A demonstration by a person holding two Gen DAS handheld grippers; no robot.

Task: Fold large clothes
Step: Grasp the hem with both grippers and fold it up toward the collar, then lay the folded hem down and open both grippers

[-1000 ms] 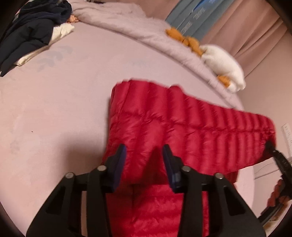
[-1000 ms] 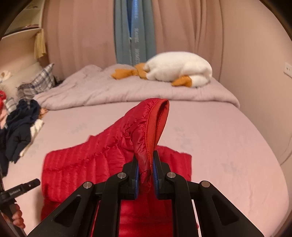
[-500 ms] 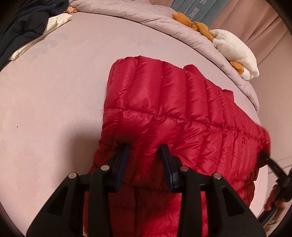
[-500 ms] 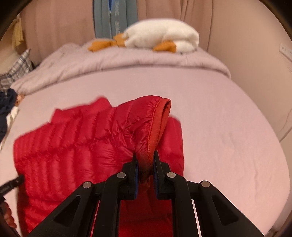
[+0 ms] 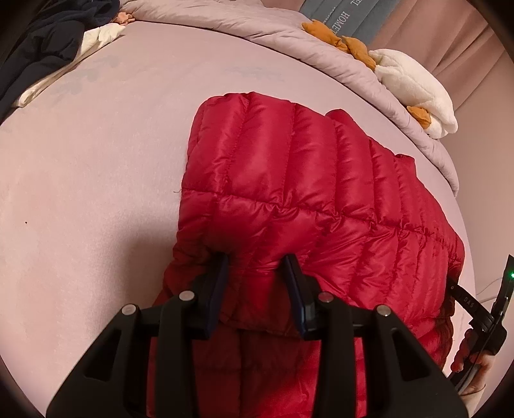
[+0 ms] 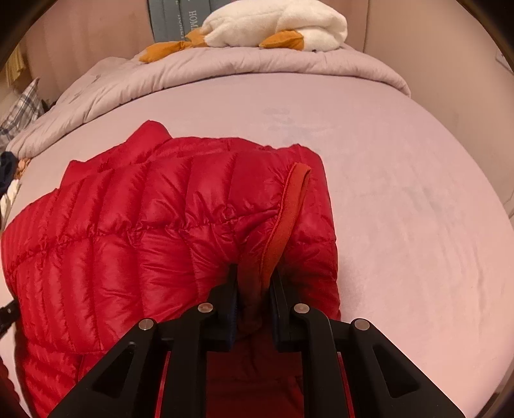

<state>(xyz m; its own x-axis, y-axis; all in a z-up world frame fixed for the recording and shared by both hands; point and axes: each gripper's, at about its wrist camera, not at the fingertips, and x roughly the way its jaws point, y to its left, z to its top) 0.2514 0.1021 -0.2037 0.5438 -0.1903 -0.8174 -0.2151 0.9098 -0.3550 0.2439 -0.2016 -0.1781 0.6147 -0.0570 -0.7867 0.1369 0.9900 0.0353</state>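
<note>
Red jacket (image 5: 289, 199) folded over on the bed (image 5: 80, 193), gripped at 2 points.

The left wrist view alone shows a dark clothes pile (image 5: 41, 48) at upper left and the other hand (image 5: 472, 363) at the lower right edge; the right wrist view alone shows the jacket's orange-lined hem (image 6: 286, 222) and a plaid pillow (image 6: 19, 112) at far left. Both show the plush duck (image 6: 276, 22) on the grey duvet (image 6: 225, 70) at top. The left gripper (image 5: 257, 283) reaches in from the bottom centre, fingers moderately apart with puffy quilted fabric bunched between them (pinching the jacket). The right gripper (image 6: 253, 289), also low centre, is narrowed tight on the jacket fold beside that hem.
</note>
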